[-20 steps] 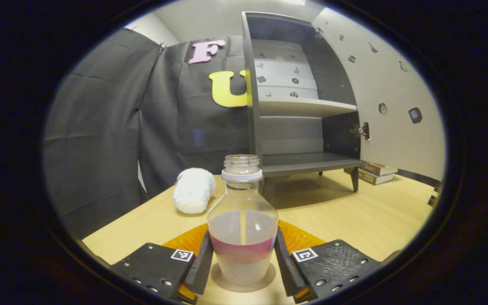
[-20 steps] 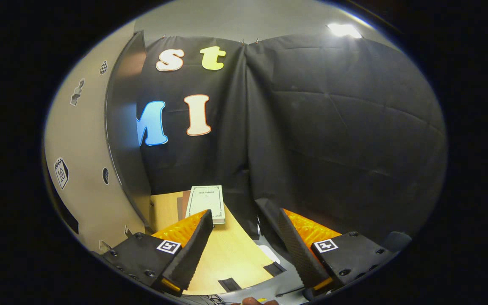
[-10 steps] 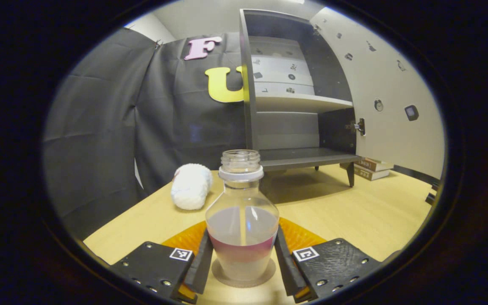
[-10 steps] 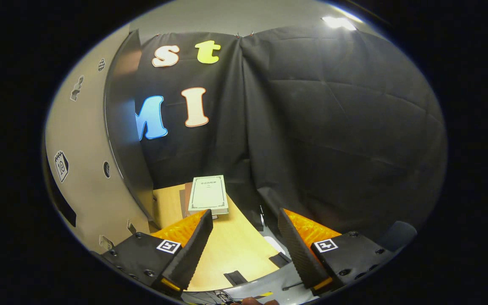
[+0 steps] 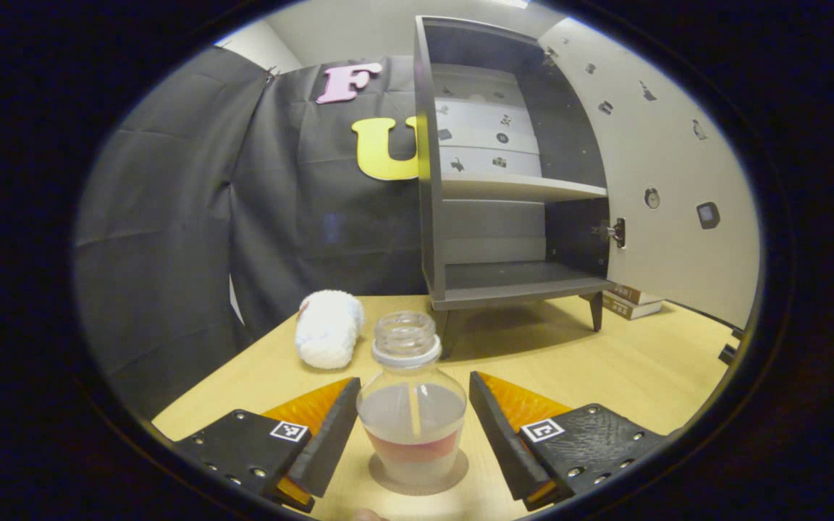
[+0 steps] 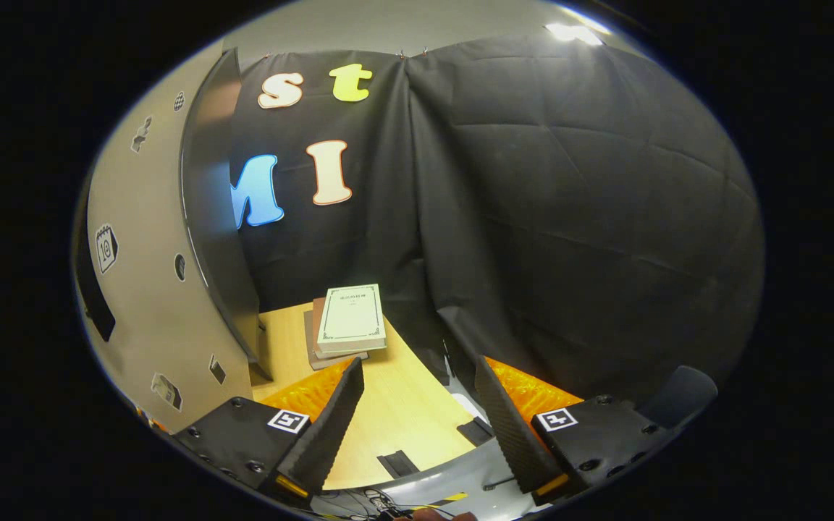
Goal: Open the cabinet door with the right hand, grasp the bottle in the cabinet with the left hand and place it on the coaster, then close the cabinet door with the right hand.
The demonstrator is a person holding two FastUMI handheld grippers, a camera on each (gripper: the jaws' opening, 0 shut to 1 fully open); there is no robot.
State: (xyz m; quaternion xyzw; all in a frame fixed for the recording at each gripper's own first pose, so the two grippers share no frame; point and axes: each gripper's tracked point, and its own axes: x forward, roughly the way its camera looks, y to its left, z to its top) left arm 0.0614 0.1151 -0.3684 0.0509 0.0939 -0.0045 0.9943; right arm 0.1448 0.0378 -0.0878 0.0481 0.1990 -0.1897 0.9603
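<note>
1. The bottle stands upright on the coaster, on the table in front of the cabinet. The left gripper is released: its fingers are spread on either side of the bottle, with a gap on each side. If it backs out crooked, a finger could clip the bottle and tip it or slide it off the coaster.
2. The bottle has no cap and holds liquid, so any knock could spill it over the table.
3. The door stands wide open. The right gripper is spread and holds nothing, with the door at its left and the books ahead. Closing the door looks like the step left.
4. A push near the hinge, or a hard swing, could jolt the light cabinet on its legs or leave the door ajar.
5. The white roll lies near the bottle; a wide retreat could brush it.
</note>
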